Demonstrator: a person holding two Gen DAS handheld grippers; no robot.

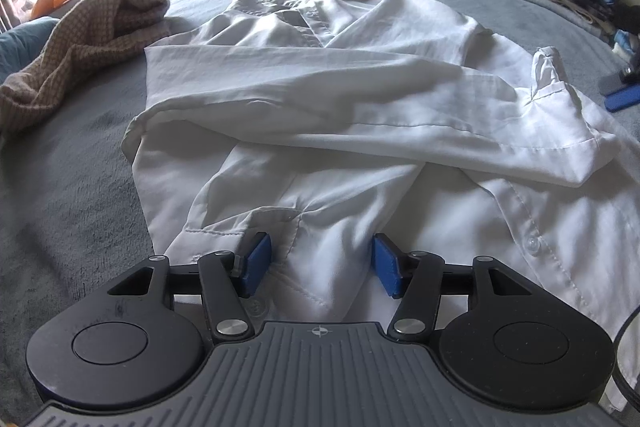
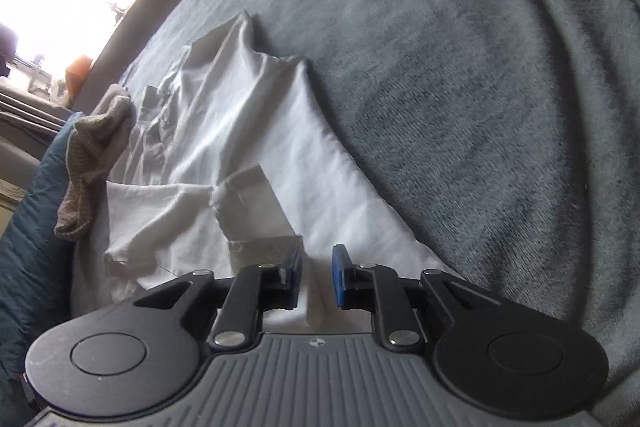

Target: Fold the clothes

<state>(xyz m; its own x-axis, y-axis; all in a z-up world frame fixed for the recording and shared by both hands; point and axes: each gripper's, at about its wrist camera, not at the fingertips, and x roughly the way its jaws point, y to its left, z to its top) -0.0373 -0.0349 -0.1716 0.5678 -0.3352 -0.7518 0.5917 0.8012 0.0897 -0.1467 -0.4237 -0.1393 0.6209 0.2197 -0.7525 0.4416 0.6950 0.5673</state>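
— Across the middle of the bed [image 1: 80, 155], on its grey cover, we have the white shirt [image 1: 320, 99] lying spread with both sleeves crossed over the body; its hem reaches toward the near edge, where we stand. If we lift now, that top sleeve [image 1: 360, 107] is only resting there, so we judge it could slide off and undo the fold.

— Agreed. And the brown checked garment [image 1: 80, 47] sits just beside the shirt's shoulder on the window side of the bed. A wide sweep from us could drag it into the fold.

— What of our left gripper [image 1: 318, 267]? We see its jaws released, pads apart, with a ridge of hem cloth standing between them but not pinched.

— So if we close there, we may catch a bunched pleat rather than a clean edge, and the fold would come out crooked.

— Our right gripper [image 2: 316, 275] is over the shirt's other hem corner, jaws also parted, white cloth between the pads untouched as far as we can tell.

— Then uneven grips are our risk: one side taking a single layer, the other two. The cuff [image 2: 256, 211] lying loose beside that gripper could snag too.
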